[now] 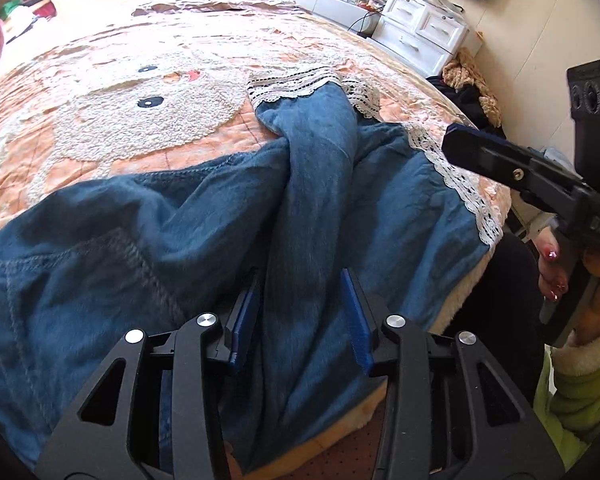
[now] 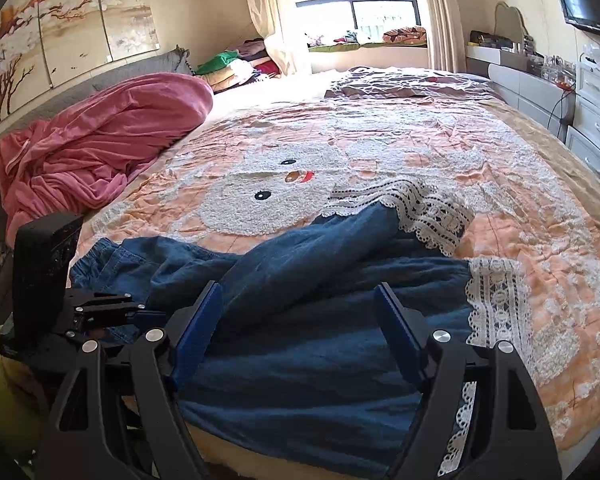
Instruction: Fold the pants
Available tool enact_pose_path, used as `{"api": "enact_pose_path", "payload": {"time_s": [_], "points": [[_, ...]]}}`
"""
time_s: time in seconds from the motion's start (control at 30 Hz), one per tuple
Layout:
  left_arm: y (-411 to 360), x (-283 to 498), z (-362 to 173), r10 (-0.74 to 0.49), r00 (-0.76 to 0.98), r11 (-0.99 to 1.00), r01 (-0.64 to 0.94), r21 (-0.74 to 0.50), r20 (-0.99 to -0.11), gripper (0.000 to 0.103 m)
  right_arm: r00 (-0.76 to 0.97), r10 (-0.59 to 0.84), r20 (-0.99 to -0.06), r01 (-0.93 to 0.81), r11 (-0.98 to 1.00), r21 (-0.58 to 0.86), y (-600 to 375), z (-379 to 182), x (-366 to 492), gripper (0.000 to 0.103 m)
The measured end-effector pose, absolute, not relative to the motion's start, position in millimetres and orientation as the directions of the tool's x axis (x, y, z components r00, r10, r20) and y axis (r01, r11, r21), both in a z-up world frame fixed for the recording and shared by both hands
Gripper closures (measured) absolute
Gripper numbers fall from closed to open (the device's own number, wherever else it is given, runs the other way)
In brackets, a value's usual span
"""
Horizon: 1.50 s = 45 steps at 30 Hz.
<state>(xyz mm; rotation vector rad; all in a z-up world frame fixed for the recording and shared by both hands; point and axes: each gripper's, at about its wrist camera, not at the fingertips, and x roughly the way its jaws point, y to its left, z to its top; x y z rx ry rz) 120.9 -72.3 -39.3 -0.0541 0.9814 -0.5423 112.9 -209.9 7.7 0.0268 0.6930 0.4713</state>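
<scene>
Fold looks barely begun. Left gripper (image 1: 300,316) sits lowest and nearest, jaws partly open w/ a ridge of the pants (image 1: 204,216) running between them; actual pinch can't be confirmed. Right gripper (image 2: 296,332) hovers wide open over the near leg, holding nothing. Blue denim pants lie crumpled at the near edge of the bed (image 2: 540,216), one leg crossed over the other, lace cuffs (image 2: 424,208) farthest, still unaligned.

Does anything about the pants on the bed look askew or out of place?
Yes: the pants lie rumpled, one leg twisted diagonally over the other, so the lace cuffs don't line up.
</scene>
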Motion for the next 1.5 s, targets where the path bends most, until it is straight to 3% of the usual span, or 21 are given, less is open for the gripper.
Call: {"api": "enact_pose_path", "payload": {"time_s": [0.3, 0.5, 0.67, 0.77, 0.83, 0.93, 1.17, 1.5], "points": [[-80, 127, -44, -0.543, 0.44, 0.826, 0.43, -0.363, -0.715, 0.084, 0.582, 0.352, -0.733, -0.449, 0.891, 0.071, -151, 4, 200, 0.027], [-82, 119, -43, -0.585, 0.438, 0.798, 0.46, -0.389, -0.683, 0.084, 0.52, 0.235, -0.821, -0.42, 0.907, -0.006, -115, -21, 260, 0.031], [-84, 118, -43, -0.588, 0.441, 0.795, 0.471, -0.382, -0.679, 0.084, 0.465, 0.138, -0.874, -0.356, 0.934, -0.041, -111, -43, 301, 0.042], [-84, 116, -41, -0.588, 0.447, 0.794, 0.479, -0.375, -0.675, 0.084, 0.423, 0.139, -0.895, -0.333, 0.943, -0.011, -114, -54, 316, 0.054], [-82, 114, -40, -0.583, 0.454, 0.798, 0.476, -0.369, -0.674, 0.084, 0.416, 0.137, -0.899, -0.312, 0.95, 0.001, -118, -59, 321, 0.075], [-80, 113, -40, -0.579, 0.455, 0.802, 0.466, -0.373, -0.677, 0.084, 0.417, 0.21, -0.884, -0.309, 0.948, 0.079, -131, -56, 322, 0.094], [-76, 114, -42, -0.572, 0.46, 0.808, 0.457, -0.37, -0.679, 0.085, 0.512, 0.348, -0.786, -0.253, 0.935, 0.249, -184, -17, 291, 0.095], [-79, 118, -46, -0.545, 0.475, 0.821, 0.468, -0.327, -0.69, 0.092, 0.678, 0.419, -0.604, -0.157, 0.885, 0.438, -281, 33, 208, 0.097]]}}
